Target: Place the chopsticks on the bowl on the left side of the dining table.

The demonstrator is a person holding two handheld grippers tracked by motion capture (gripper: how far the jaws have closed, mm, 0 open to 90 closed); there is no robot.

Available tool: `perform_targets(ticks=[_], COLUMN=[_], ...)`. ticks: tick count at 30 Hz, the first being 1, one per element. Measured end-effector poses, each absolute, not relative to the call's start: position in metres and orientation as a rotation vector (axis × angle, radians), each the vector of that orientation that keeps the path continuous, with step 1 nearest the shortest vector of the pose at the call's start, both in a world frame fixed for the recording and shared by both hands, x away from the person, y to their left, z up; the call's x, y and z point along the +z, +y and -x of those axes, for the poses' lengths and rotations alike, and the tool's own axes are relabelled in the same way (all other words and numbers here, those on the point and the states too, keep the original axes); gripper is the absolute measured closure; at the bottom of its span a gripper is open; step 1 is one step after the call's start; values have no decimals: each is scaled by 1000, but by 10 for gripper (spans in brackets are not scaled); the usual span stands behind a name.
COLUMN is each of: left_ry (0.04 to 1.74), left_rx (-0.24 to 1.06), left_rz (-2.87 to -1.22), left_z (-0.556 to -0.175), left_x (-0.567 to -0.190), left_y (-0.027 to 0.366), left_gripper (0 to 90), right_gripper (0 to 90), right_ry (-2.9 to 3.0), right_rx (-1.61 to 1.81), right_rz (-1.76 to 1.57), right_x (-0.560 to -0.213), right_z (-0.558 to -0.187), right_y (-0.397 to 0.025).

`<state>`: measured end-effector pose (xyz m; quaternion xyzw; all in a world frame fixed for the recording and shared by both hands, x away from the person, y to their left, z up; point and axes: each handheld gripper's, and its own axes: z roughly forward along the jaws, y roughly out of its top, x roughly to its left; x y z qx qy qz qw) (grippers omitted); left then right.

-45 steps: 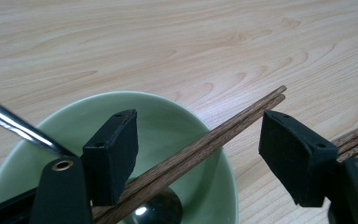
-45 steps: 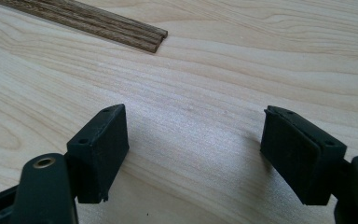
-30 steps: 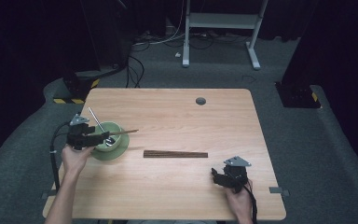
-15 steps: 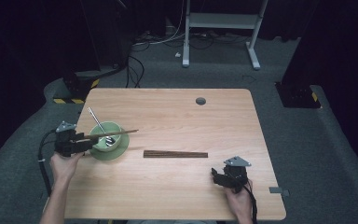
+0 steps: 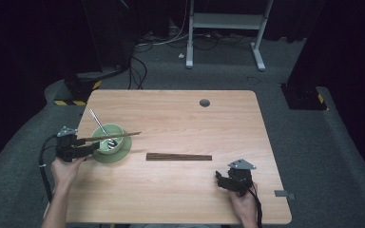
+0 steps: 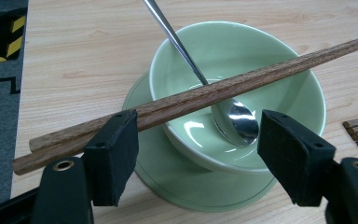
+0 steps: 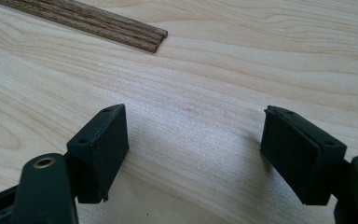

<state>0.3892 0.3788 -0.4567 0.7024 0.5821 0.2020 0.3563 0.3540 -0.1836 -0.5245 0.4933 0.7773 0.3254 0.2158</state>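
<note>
Your left gripper (image 6: 193,154) sits w/ jaws wide apart, nothing held, by the chopstick pair (image 6: 200,95) lying across the green bowl (image 6: 279,51). Right gripper (image 7: 193,154) is also spread, idle. Second pair (image 5: 178,156) on the table is left to place, I'd say.

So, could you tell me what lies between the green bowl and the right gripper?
In the high view, between bowl and right gripper, lies a bundle of chopsticks on the table.
</note>
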Motion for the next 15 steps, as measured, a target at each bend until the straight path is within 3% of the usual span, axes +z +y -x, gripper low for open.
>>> perform_targets(ticks=[15], left_ry=[1531], left_rx=[502], left_rz=[-1795], left_z=[-397], left_x=[-463], left_y=[381], left_gripper=[290], right_gripper=[225], right_ry=[2154], right_rx=[902], right_rz=[-1366], right_x=[-525], right_z=[-354], right_y=[-184])
